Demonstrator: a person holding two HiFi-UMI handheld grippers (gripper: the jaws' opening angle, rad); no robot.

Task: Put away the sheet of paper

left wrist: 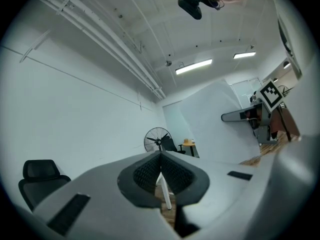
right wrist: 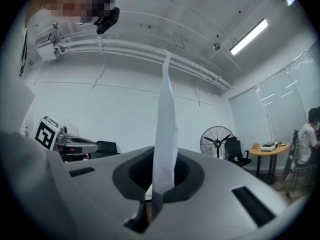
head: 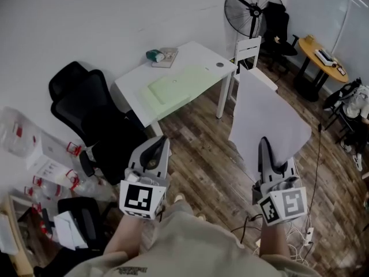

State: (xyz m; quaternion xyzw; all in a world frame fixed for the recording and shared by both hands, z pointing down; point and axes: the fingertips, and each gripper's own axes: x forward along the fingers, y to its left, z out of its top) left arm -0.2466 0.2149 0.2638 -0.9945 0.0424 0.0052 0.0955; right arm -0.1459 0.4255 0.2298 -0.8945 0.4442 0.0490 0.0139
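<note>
The white sheet of paper (head: 265, 117) hangs in the air over the wooden floor, right of the white desk (head: 199, 56). My right gripper (head: 264, 148) is shut on its near edge and holds it up. In the right gripper view the sheet (right wrist: 165, 119) rises edge-on from between the jaws of that gripper (right wrist: 159, 184). My left gripper (head: 158, 146) is beside it on the left, apart from the paper, shut with nothing in it. From the left gripper view the sheet (left wrist: 220, 129) shows as a broad white face, and the left gripper (left wrist: 160, 156) has its pads together.
A light green mat (head: 173, 85) and a book with a small roll (head: 163, 56) lie on the desk. A black office chair (head: 95, 111) stands left of it, with boxes and clutter (head: 40, 166) further left. A fan (head: 252, 7), a white chair (head: 249, 53) and a round yellow table (head: 324, 56) are at the back right.
</note>
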